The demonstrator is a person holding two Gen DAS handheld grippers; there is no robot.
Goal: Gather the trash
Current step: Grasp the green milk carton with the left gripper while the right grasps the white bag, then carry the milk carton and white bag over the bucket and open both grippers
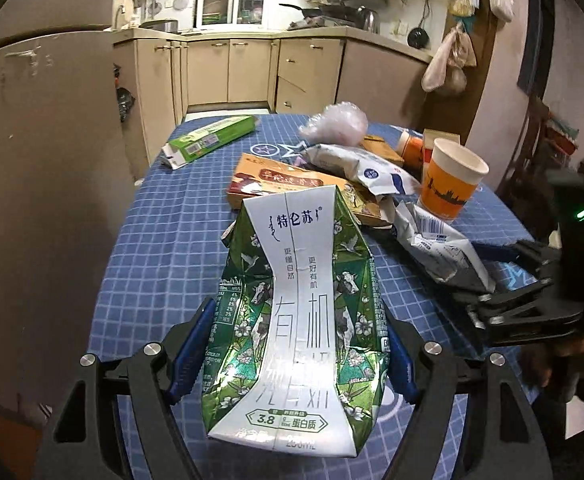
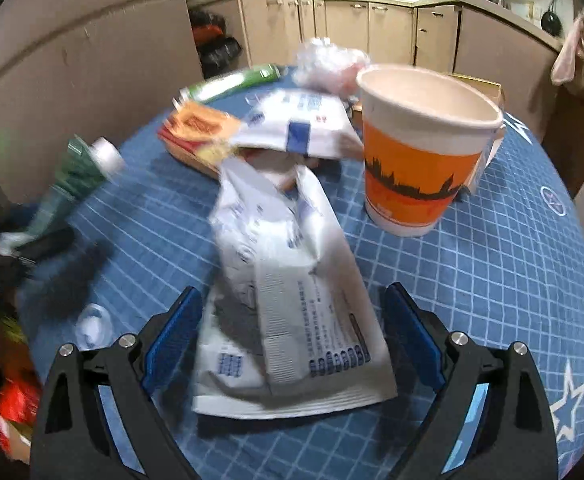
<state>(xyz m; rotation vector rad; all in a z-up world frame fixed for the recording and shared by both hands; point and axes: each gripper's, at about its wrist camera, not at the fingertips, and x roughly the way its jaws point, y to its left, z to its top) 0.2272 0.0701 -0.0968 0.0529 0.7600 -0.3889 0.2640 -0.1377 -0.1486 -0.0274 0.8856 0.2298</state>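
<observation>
Green-and-white crushed milk carton (image 1: 295,320) clamped in left gripper (image 1: 292,354), lifted over blue checked tablecloth (image 1: 164,248). Right gripper (image 2: 292,340) jaws apart, straddling white crumpled wrapper bag (image 2: 288,304) (pads not pressing). Orange-and-white paper cup (image 2: 423,148) upright, looks empty

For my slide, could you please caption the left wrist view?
Left gripper clamps a crushed green milk carton above the littered blue checked tablecloth.

Right gripper (image 2: 292,344) jaws apart astride white wrapper (image 2: 288,300), pads clear; orange paper cup (image 2: 423,152) upright beyond, blue checked tablecloth (image 2: 491,264).
</observation>
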